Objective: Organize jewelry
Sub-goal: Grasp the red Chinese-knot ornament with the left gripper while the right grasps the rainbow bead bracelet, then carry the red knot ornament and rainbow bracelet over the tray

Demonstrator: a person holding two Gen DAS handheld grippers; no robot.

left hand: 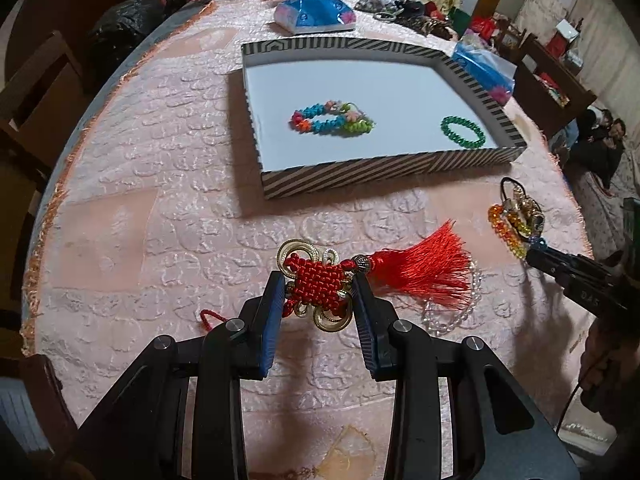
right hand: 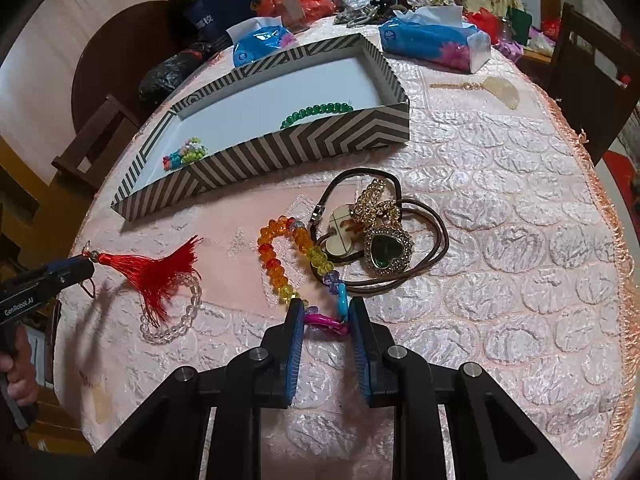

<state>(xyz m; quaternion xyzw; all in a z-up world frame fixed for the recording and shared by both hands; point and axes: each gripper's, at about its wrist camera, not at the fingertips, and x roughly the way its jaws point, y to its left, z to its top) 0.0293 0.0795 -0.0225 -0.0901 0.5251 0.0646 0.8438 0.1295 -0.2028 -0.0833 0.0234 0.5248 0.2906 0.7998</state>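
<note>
Left gripper (left hand: 318,286): clamped on red knot ornament (left hand: 318,280), tassel (left hand: 428,270) trailing toward 3 o'clock over clear bead bracelet (right hand: 174,312). Striped tray (left hand: 384,168) at 12 o'clock: multicoloured bracelet (left hand: 330,118), green bracelet (left hand: 462,132). Right gripper (right hand: 323,314): pads closed against rainbow bead bracelet (right hand: 280,260) at its pink link; heart pendant (right hand: 386,250) just beyond.

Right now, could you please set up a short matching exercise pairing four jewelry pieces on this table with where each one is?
Things:
1. green bead bracelet
2. red knot ornament
3. rainbow bead bracelet
4. clear bead bracelet

Places:
A. partly under the red tassel
B. between the left hand-held gripper fingers
C. inside the striped box
D. at the right hand-held gripper

Pairs: 1-C, 2-B, 3-D, 4-A
</note>
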